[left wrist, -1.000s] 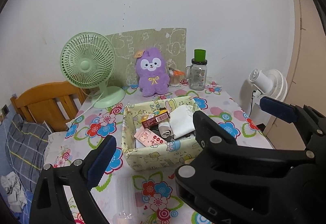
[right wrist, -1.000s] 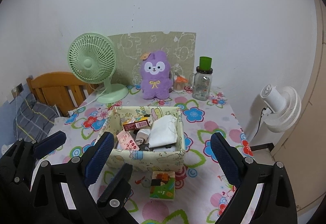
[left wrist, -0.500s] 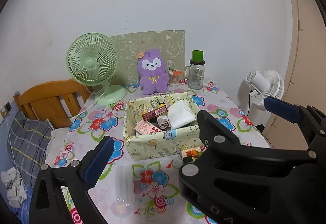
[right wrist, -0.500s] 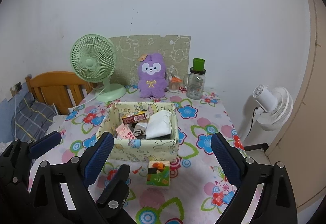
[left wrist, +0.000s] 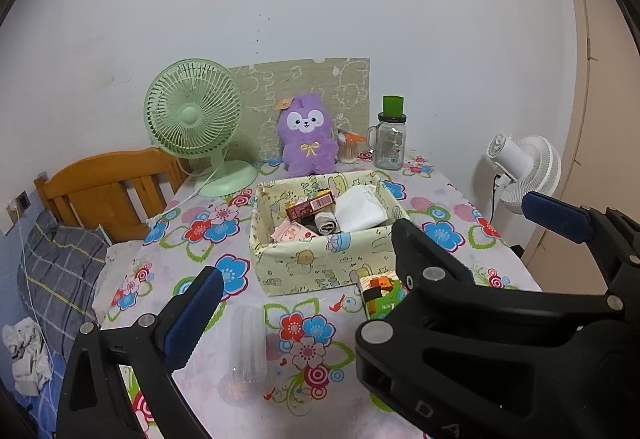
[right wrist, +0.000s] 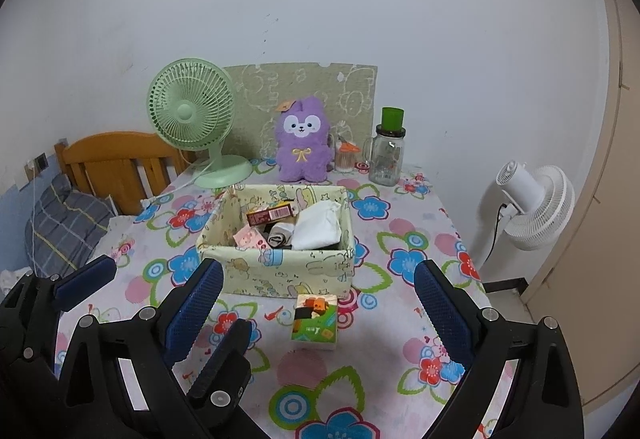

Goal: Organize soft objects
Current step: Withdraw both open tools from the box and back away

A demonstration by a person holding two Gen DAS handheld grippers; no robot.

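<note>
A pale yellow fabric storage box (right wrist: 280, 271) (left wrist: 320, 263) stands mid-table and holds a white folded cloth (right wrist: 318, 227), a rolled sock (right wrist: 280, 233), a red-brown carton (right wrist: 272, 215) and a pink packet. A small tissue pack (right wrist: 314, 323) (left wrist: 378, 295) lies on the cloth in front of the box. A purple plush toy (right wrist: 302, 143) (left wrist: 308, 139) sits upright at the back. My right gripper (right wrist: 316, 311) is open and empty, above the tissue pack. My left gripper (left wrist: 372, 259) is open and empty, in front of the box; the right gripper's body blocks its right side.
A green desk fan (right wrist: 192, 119) stands back left, a glass jar with a green lid (right wrist: 388, 155) and a small orange-lidded container (right wrist: 346, 157) back right. A clear plastic sleeve (left wrist: 248, 343) lies front left. A wooden bed headboard (right wrist: 112, 167) is left; a white floor fan (right wrist: 532, 199) right.
Both grippers have pulled back and up from the table, so the box and the tissue pack look smaller and farther. Both stay open and empty.
</note>
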